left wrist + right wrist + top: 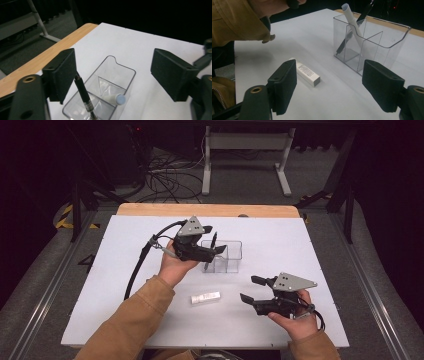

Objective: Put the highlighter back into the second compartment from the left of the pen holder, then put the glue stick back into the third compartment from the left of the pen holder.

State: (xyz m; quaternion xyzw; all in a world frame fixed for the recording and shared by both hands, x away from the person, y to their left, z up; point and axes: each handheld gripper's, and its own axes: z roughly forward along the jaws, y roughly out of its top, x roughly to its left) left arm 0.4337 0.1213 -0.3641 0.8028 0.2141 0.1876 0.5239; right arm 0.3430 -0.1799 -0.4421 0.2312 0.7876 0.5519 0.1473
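Black pen (83,96), clear organizer (125,72), white table (150,270)

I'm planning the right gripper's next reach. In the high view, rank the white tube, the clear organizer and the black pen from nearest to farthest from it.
From the right gripper:
1. White tube, lying on the table to its left.
2. Clear organizer, farther back.
3. Black pen, standing at the organizer's far-left side.

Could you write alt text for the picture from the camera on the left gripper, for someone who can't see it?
Two black jaws of the left gripper stand open above a clear plastic divided container on a white table. A black pen leans in the container against the left jaw's pad, and a white tube with a pale blue end lies inside.
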